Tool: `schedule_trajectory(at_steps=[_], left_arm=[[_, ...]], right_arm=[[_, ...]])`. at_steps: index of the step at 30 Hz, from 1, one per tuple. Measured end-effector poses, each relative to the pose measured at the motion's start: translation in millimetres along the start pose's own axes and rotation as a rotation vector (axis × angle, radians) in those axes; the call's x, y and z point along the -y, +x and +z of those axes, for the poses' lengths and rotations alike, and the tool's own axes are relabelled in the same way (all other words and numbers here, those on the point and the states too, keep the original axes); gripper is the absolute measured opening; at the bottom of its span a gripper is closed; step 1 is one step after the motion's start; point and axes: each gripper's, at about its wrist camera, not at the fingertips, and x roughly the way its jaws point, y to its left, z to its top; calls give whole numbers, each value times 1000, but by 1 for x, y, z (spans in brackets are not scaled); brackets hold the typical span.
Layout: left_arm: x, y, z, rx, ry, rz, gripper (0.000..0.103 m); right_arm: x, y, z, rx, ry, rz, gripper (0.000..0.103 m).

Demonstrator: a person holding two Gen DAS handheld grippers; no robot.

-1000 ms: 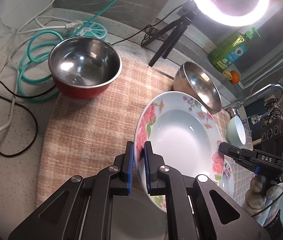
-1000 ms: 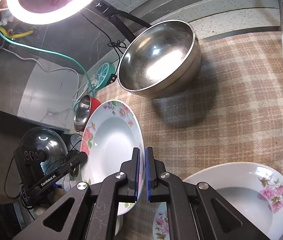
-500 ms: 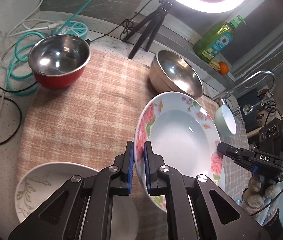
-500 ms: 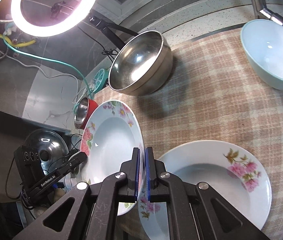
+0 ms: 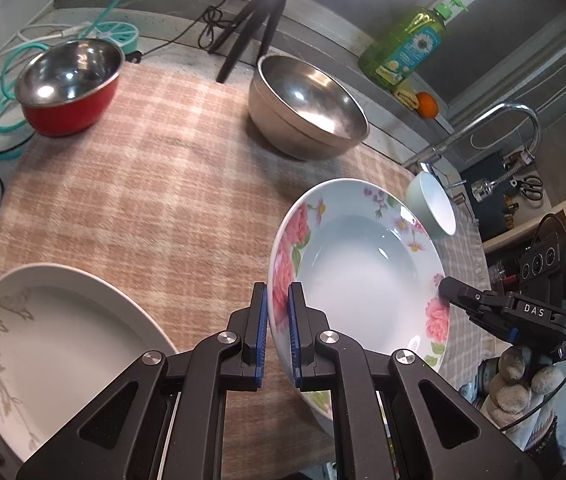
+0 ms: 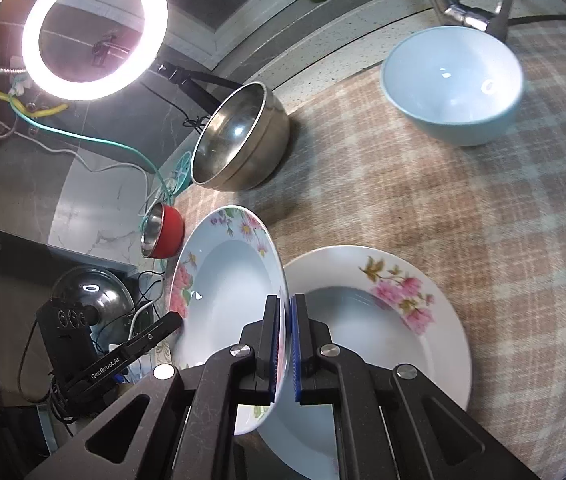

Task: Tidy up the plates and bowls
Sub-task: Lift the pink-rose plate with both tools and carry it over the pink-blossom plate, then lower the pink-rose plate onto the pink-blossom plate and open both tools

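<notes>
The left gripper (image 5: 276,332) is pinching the rim of the rose-patterned deep plate (image 5: 363,280) between its blue pads, and the right gripper (image 6: 286,346) is pinching the opposite rim of the same plate (image 6: 227,280). Each wrist view is showing the other gripper's fingertip touching the plate's far edge. The plate is hanging tilted, raised off the checked cloth (image 5: 155,184).

In the right wrist view the held plate is partly overlapping a white plate with a pink flower sprig (image 6: 387,320), which is lying flat on the cloth near its front edge. In the left wrist view a white plate with a pale leaf pattern (image 5: 51,344) is lying at the cloth's near left corner, partly off the cloth.

A red bowl with a steel inside (image 5: 69,84) is sitting at the far left corner of the cloth. A large steel bowl (image 5: 307,108) is standing at the far edge, well apart from the red one. A pale blue bowl (image 6: 453,84) is sitting toward the far right corner, just beside the faucet (image 6: 467,8). Behind the cloth, a ring light (image 6: 93,28) on a small tripod is glowing, and a green dish-soap bottle (image 5: 407,48) is standing on the ledge.
</notes>
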Motion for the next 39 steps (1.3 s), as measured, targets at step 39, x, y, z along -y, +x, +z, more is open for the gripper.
schedule_trajectory(at_steps=[39], left_arm=[[41, 40, -37, -82, 24, -3, 8]], right_arm=[[75, -29, -32, -12, 88, -9, 5]])
